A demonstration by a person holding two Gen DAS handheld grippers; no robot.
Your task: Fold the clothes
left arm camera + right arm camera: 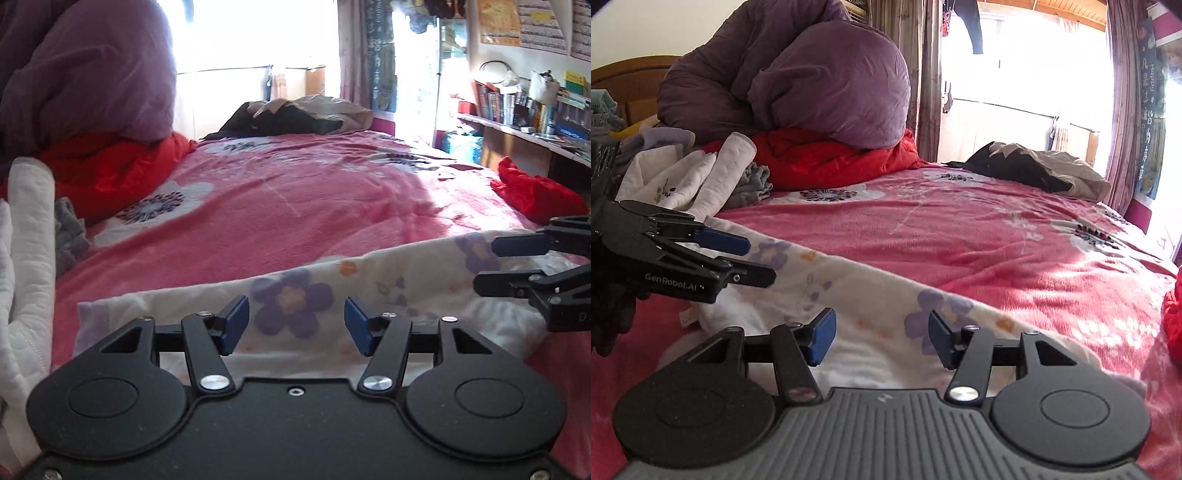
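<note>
A white garment with purple flowers [295, 295] [871, 295] lies flat as a long band across the near part of the pink flowered bedspread [295, 206] [979, 236]. My left gripper [297, 322] [761, 260] hovers over the garment's left part, jaws apart, with only flat cloth showing between its blue pads [234, 323]. My right gripper [882, 334] [485, 264] is over the garment's right part, likewise open, and nothing is pinched between its pads [823, 336]. Both point forward and slightly down, side by side.
A purple duvet [827, 81] sits on a red blanket [827, 155] at the left. White quilted cloth [29, 236] and a grey item [753, 184] lie nearby. Dark and beige clothes [295, 114] are at the far end, a red cloth [535, 192] and bookshelf [524, 107] at right.
</note>
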